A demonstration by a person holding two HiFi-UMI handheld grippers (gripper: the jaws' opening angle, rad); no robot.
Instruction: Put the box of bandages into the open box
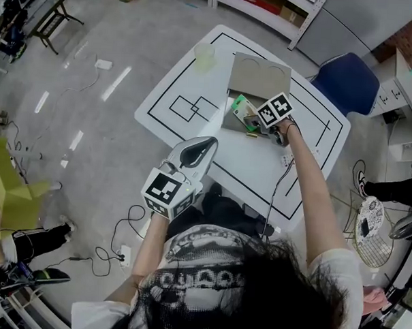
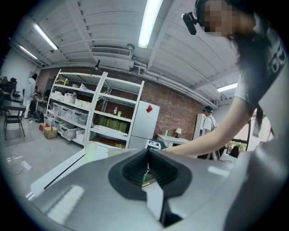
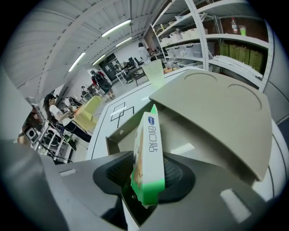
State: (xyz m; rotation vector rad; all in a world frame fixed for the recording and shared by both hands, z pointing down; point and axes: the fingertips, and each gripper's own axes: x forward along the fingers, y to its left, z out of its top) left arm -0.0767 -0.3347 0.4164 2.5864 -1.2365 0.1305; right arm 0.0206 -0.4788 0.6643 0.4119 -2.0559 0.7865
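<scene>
Box of bandages [image 3: 149,144], white with green ends, stands on edge between the 2 jaws of the right gripper [image 3: 146,173], tipped forward, its lower green end hanging below the pads toward the camera. Right gripper reads as released: jaws parted on either side of the carton, which leans on the right-hand pad, with no firm clamp visible. In the head view the carton [image 1: 244,113] sits at the near edge of the open box [image 1: 261,77], over its interior. The brown lid flap [image 3: 216,108] is raised behind it. The open box rests on the white surface [image 1: 260,169], which is marked with black lines. 1 translucent cup [image 1: 204,56] stands on the surface, just beside the open box's far left corner. Left gripper [image 1: 203,150] hangs off the surface's near edge, well apart from the open box. It is clenched, jaws together with nothing between them [image 2: 147,155]. Blue chair [image 1: 346,83] is beyond the surface's far right side.
</scene>
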